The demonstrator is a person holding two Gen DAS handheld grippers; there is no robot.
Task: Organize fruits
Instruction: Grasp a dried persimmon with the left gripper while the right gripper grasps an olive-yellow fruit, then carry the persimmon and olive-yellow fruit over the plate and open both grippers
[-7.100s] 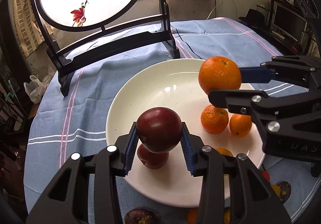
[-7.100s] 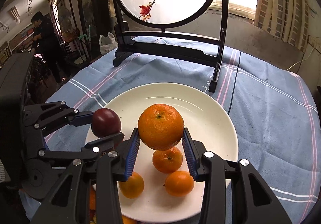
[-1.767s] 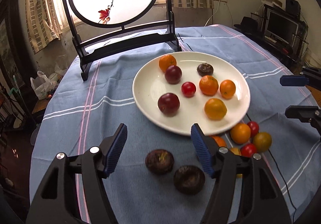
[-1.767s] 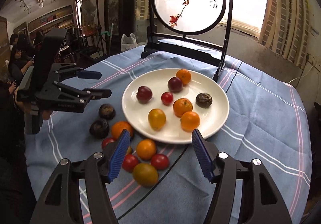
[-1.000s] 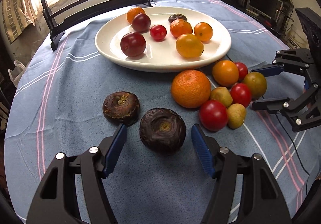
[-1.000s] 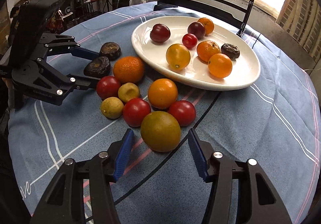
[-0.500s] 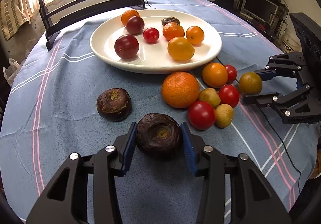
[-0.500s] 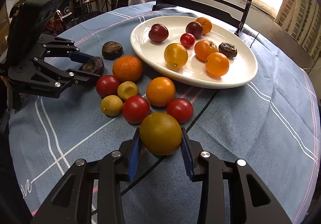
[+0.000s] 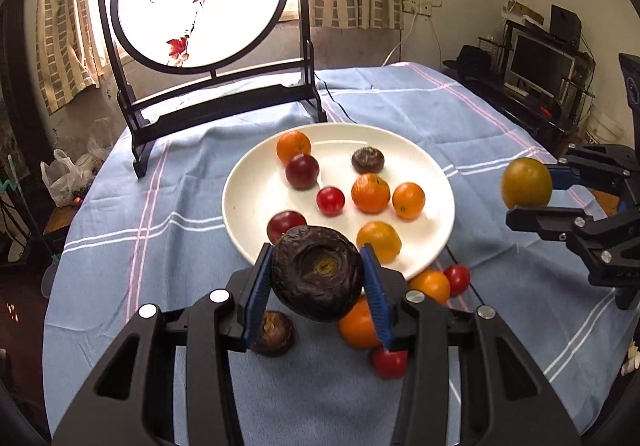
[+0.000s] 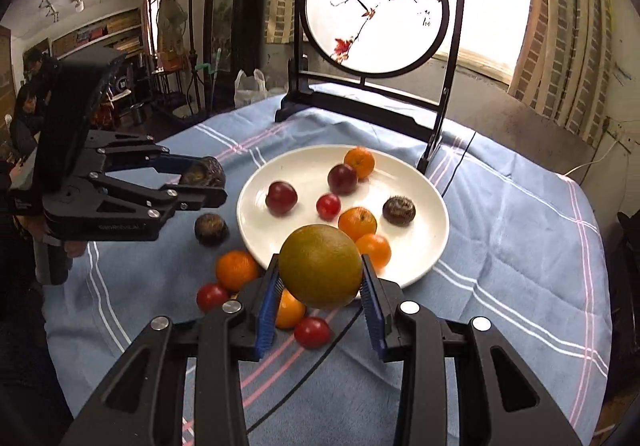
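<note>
My left gripper is shut on a dark wrinkled fruit and holds it in the air in front of the white plate; it also shows in the right wrist view. My right gripper is shut on a greenish-yellow citrus, lifted above the cloth near the plate's front rim; it shows at the right in the left wrist view. The plate holds several oranges, dark red fruits, a red tomato and a dark wrinkled fruit.
Loose fruit lies on the blue cloth in front of the plate: an orange, red tomatoes, another dark wrinkled fruit. A black-framed round bird screen stands behind the plate. A black cable crosses the cloth.
Both grippers have lifted their fruit off the cloth and risen, now held above table level near the plate. Their jaws stayed shut on the fruit.
</note>
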